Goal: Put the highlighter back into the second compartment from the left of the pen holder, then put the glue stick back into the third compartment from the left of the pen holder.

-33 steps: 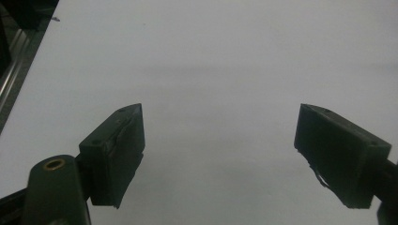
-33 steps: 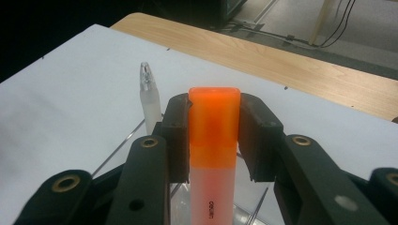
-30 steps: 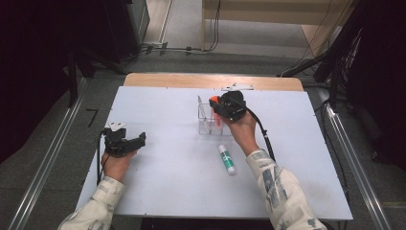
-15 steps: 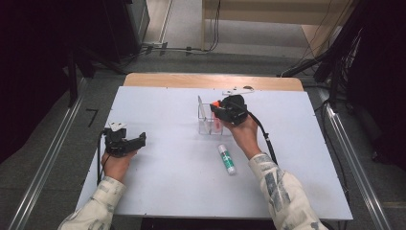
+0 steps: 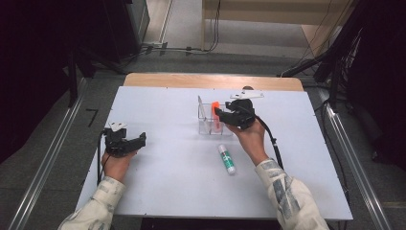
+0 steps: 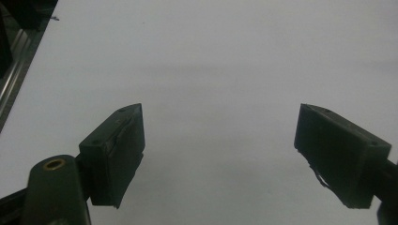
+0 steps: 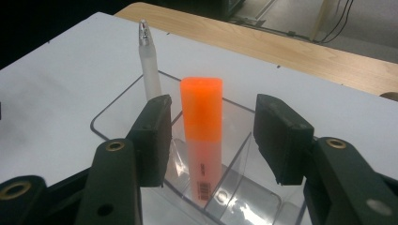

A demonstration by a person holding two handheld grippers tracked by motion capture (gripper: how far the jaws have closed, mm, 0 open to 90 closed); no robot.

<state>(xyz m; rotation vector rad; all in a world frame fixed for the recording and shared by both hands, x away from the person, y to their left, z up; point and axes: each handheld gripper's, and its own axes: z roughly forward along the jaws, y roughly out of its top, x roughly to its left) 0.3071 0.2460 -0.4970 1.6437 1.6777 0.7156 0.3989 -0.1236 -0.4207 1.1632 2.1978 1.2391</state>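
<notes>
1. Right gripper view, nearest first: the right gripper (image 7: 209, 140) has its jaws spread either side of the orange highlighter (image 7: 202, 136), with a gap at each pad, so nothing is pinched. The jaws have just been opening, with the highlighter between them.
2. That highlighter stands upright in a front compartment of the clear holder (image 7: 112, 112), bar-code end down. I judge this item delivered and freshly let go.
3. Beyond it, in a farther compartment, a frosted white pen (image 7: 149, 65) stands upright too, so two things look sorted already.
4. High view, from the person's edge outward: a glue stick (image 5: 226, 158) with a green label lies flat on the table (image 5: 167, 191), just on the near side of the holder and beside the right forearm. It seems to be what is left to put away.
5. At the left, the left gripper (image 5: 139, 140) rests low on the table, well apart from the holder; its own view shows the jaws wide apart over bare white surface, holding nothing.
6. Judgement: most of the tidying looks done. What remains is to back the right gripper off the holder, pick up the glue stick and stand it in a free compartment.
</notes>
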